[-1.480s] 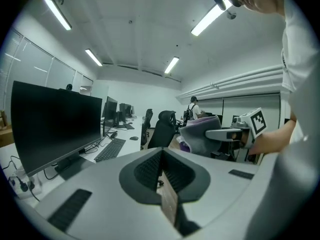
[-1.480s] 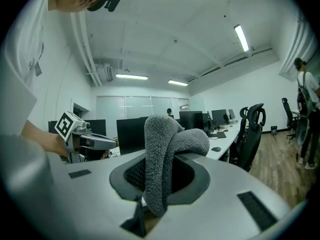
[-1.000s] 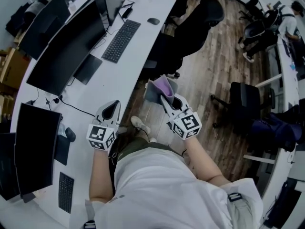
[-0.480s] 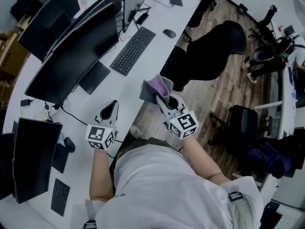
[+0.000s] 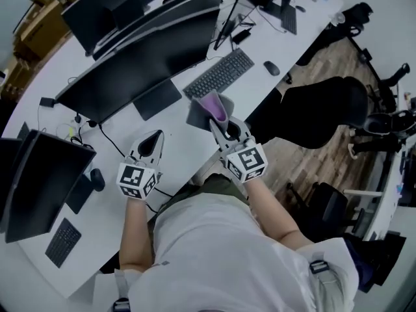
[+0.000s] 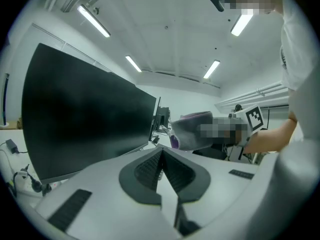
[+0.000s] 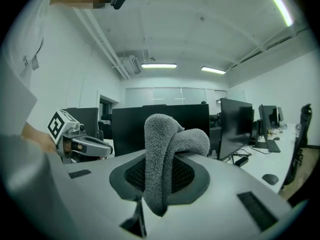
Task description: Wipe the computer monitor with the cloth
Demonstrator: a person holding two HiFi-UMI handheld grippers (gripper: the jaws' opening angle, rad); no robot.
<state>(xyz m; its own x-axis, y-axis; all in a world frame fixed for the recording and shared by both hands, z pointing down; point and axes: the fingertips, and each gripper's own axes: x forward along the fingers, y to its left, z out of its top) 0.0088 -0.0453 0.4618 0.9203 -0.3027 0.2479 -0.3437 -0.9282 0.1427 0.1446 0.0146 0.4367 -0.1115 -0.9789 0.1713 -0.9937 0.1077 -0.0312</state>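
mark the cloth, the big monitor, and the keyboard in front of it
cloth [image 5: 209,106]: head view, on its purple fold.
monitor [image 5: 143,62]: head view, middle of the dark panel.
keyboard [image 5: 220,75]: head view, centre of the key rows.

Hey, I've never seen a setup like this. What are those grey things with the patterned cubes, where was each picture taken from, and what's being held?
There is no robot here. A person at a desk holds a hand-worked gripper in each hand, and the patterned cubes are part of the grippers. The top-down picture comes from a camera on the person's head. The other two come from cameras that ride on each gripper and look along its jaws.

The left gripper is shut and holds nothing. The right gripper is shut on a grey and purple cloth.

On the desk are a wide monitor, a keyboard and a mouse, with more screens off to the side. The cloth is not touching the monitor yet.
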